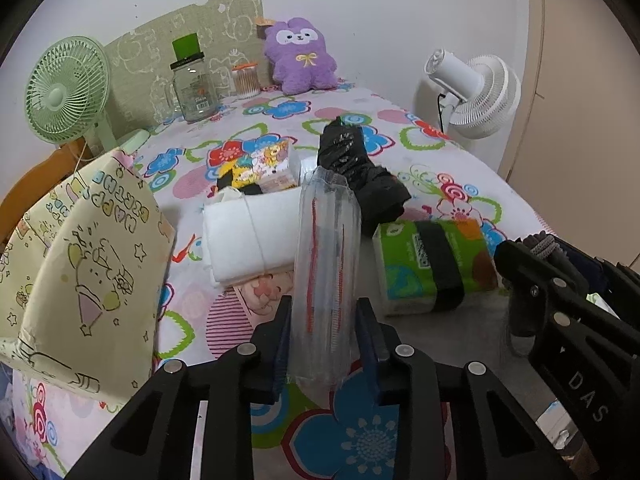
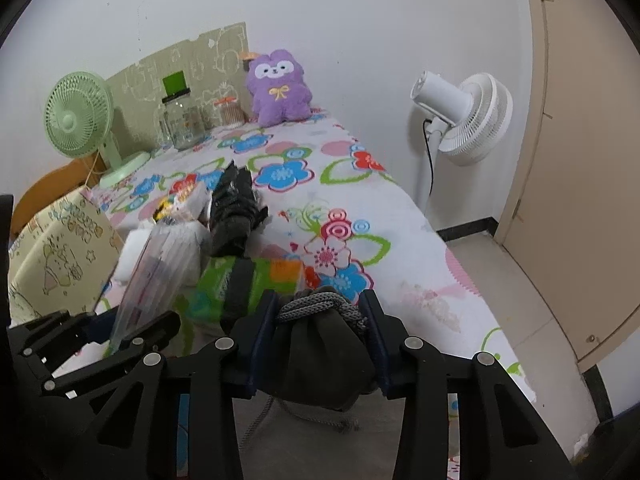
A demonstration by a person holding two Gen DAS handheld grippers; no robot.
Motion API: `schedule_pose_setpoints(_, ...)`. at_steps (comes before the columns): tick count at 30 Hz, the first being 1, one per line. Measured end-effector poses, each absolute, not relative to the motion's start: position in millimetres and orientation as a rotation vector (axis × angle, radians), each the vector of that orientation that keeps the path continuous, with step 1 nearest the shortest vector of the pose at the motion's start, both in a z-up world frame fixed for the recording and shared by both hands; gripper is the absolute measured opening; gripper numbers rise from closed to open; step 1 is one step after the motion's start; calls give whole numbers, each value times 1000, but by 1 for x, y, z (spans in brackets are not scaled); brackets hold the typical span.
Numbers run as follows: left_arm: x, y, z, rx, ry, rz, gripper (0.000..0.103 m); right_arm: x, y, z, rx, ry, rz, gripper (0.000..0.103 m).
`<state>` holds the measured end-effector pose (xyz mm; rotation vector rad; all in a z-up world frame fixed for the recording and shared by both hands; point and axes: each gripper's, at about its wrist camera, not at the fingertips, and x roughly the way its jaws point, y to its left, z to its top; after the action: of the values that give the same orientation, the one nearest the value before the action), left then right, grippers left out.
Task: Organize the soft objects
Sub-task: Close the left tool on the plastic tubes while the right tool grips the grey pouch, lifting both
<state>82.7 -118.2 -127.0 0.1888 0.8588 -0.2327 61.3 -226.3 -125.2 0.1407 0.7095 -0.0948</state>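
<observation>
On the flowered bedsheet (image 1: pixel 360 432), my left gripper (image 1: pixel 325 308) is shut on a clear plastic pack (image 1: pixel 326 260) with red lines inside; the pack stands upright between the pads. To its right in the same view is my right gripper (image 1: pixel 532 280). In the right wrist view the right gripper (image 2: pixel 318 300) is shut on a dark drawstring pouch (image 2: pixel 324 356) topped by a grey cord (image 2: pixel 316 306). Just beyond both lie a green tissue pack (image 1: pixel 400 264) with a black band, a white folded cloth (image 1: pixel 244 232) and a crumpled black bag (image 1: pixel 356 164).
A yellow gift bag (image 1: pixel 92 264) stands at the left. A colourful tissue pack (image 1: pixel 272 168) lies mid-bed. At the headboard are a purple plush (image 1: pixel 300 56), a glass jar (image 1: pixel 196 88) and a green fan (image 1: pixel 66 88). A white fan (image 2: pixel 468 120) stands on the floor to the right.
</observation>
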Motion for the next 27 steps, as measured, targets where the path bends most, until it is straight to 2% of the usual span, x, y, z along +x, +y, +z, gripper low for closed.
schedule_pose_setpoints(27, 74, -91, -54, 105, 727, -188, 29, 63, -191, -48, 102, 565, -15, 45)
